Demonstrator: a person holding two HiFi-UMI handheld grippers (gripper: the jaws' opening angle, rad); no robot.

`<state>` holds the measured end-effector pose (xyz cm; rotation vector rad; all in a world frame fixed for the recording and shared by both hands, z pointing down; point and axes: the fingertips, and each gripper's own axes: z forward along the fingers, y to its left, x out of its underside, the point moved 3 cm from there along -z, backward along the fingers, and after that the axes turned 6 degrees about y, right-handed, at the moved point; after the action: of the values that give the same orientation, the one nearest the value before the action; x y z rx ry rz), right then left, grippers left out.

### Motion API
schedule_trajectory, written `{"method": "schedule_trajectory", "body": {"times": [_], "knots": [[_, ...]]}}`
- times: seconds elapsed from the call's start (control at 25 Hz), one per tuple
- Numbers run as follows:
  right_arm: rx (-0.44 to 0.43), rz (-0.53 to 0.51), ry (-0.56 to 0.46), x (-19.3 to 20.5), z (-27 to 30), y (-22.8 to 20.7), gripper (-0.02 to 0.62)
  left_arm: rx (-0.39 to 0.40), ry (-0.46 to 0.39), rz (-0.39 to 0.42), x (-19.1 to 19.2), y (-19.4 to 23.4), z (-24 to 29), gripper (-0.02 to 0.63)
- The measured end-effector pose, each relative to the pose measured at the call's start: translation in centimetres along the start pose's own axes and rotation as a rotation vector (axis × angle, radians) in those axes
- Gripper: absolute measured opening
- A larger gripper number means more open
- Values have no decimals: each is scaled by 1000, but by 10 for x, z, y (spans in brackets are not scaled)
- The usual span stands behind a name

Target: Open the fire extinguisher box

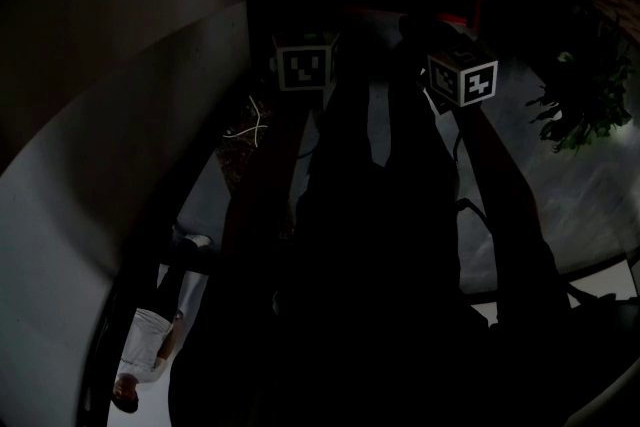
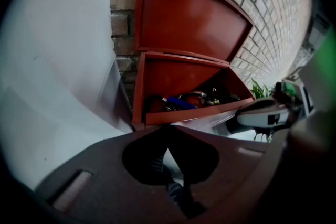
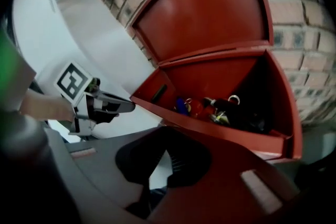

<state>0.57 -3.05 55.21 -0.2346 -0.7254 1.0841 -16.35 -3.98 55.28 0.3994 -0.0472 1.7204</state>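
Note:
The red fire extinguisher box (image 2: 181, 78) stands against a brick wall with its lid (image 2: 189, 13) raised. Extinguisher heads and a blue part (image 2: 191, 98) show inside. In the right gripper view the same box (image 3: 226, 73) has its lid (image 3: 210, 8) up, with contents (image 3: 210, 107) visible. My left gripper (image 2: 176, 186) is shut on nothing, short of the box's front edge. My right gripper (image 3: 149, 194) looks shut and empty too, also short of the box. The head view is very dark: only the left marker cube (image 1: 303, 65) and the right marker cube (image 1: 462, 75) stand out.
A brick wall (image 2: 273, 2) runs behind the box. A white curved panel (image 2: 58, 60) stands to its left. A green plant (image 1: 585, 105) is at the right. A person (image 1: 145, 345) stands at the lower left of the head view.

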Motion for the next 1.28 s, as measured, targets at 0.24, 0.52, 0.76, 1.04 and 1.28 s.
{"method": "schedule_trajectory", "body": {"times": [0.24, 0.52, 0.76, 1.04, 1.28], "knots": [[65, -34, -14, -6, -5, 1, -2, 135, 17, 6, -1, -29, -2, 2], [122, 4, -56, 0, -13, -11, -2, 174, 8, 80, -1, -54, 7, 3], [116, 25, -61, 6, -16, -18, -2, 189, 13, 81, -7, -56, 13, 3], [67, 46, -51, 23, -27, -18, -2, 192, 47, 65, -7, -59, 21, 2], [-196, 159, -125, -2, -54, 2, -2, 191, 54, 83, -8, -72, 15, 2]]}}
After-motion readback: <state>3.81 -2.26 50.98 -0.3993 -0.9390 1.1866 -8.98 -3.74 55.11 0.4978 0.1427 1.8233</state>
